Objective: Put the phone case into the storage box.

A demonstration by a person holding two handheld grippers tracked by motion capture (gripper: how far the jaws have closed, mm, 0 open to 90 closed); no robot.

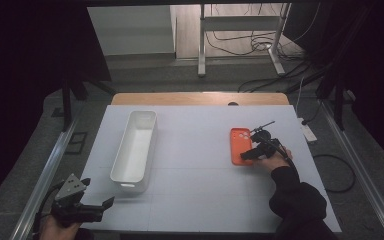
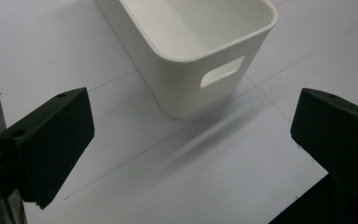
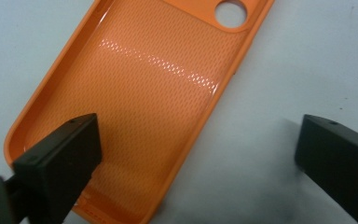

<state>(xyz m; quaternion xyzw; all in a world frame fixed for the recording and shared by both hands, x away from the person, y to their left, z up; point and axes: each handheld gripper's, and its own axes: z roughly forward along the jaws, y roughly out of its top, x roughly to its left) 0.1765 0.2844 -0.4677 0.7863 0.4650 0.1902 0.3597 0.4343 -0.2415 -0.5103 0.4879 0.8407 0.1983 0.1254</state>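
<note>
A: Over on the right side of the desk (image 1: 200, 150), the right gripper (image 1: 252, 150) is down at the orange phone case (image 1: 240, 145), coming at it from the near right corner.

B: And its jaws are spread wide. From the right gripper view, one jaw sits over the case's ribbed inner face, the other out over bare desk, with the case's long edge between them. Nothing pinched, as far as I can tell.

A: Case lies flat, hollow side up, with a round camera hole (image 3: 233, 13) at the far end. Any brand on it?

B: No lettering I can read. Just a dotted texture and a streak of glare.

A: What's around it?

B: Not much nearby. A long white bin (image 1: 136, 150) stands well apart on the left half of the desk, open and hollow, with a slot handle (image 2: 222, 71) cut in its near end.

A: And the left gripper (image 1: 97, 205)?

B: Parked at the near left corner, jaws wide apart and holding nothing, pointed toward the bin's short end. The grey three-cornered plate (image 1: 71, 186) rides on top.

A: Anything in the way of the case?

B: Open desk all round it. Beyond the far edge, cables (image 1: 260, 42) are strewn on the floor by a metal stand (image 1: 240, 30), and a white power strip (image 1: 308, 131) lies off the right side.
</note>
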